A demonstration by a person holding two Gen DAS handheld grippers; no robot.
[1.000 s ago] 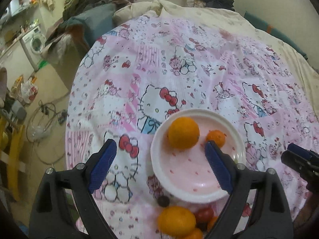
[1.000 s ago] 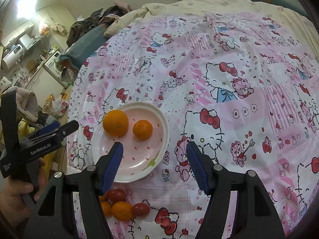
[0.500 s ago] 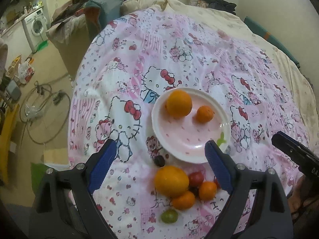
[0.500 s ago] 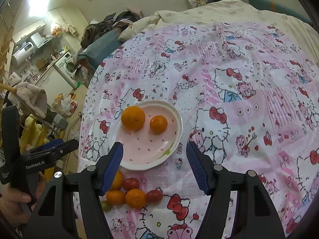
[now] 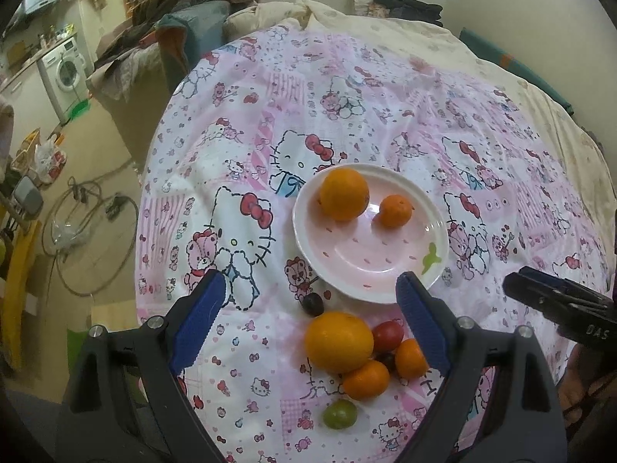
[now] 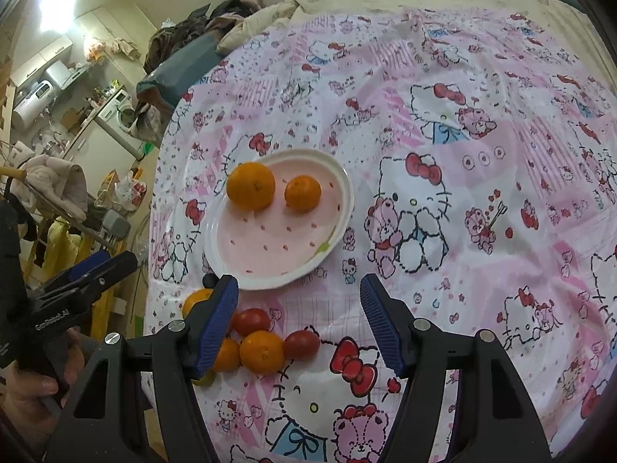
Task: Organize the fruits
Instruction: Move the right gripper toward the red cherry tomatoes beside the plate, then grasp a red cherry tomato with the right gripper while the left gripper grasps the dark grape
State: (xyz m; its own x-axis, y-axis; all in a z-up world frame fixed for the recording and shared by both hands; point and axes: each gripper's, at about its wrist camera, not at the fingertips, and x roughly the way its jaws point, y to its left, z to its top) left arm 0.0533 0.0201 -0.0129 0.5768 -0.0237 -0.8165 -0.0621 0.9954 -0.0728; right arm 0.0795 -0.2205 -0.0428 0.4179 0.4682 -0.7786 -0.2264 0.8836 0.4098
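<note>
Partly behind the wide-open, empty right claw [image 6: 299, 322], fruit pile [image 6: 254, 341]; left claw [image 5: 308, 328] likewise agape.

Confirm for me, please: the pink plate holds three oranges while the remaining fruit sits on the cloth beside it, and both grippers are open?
Not quite: the plate holds two, a large orange and a small orange, as the left wrist view shows. The remaining fruit does sit on the cloth, and the left gripper and right gripper are open.
</note>
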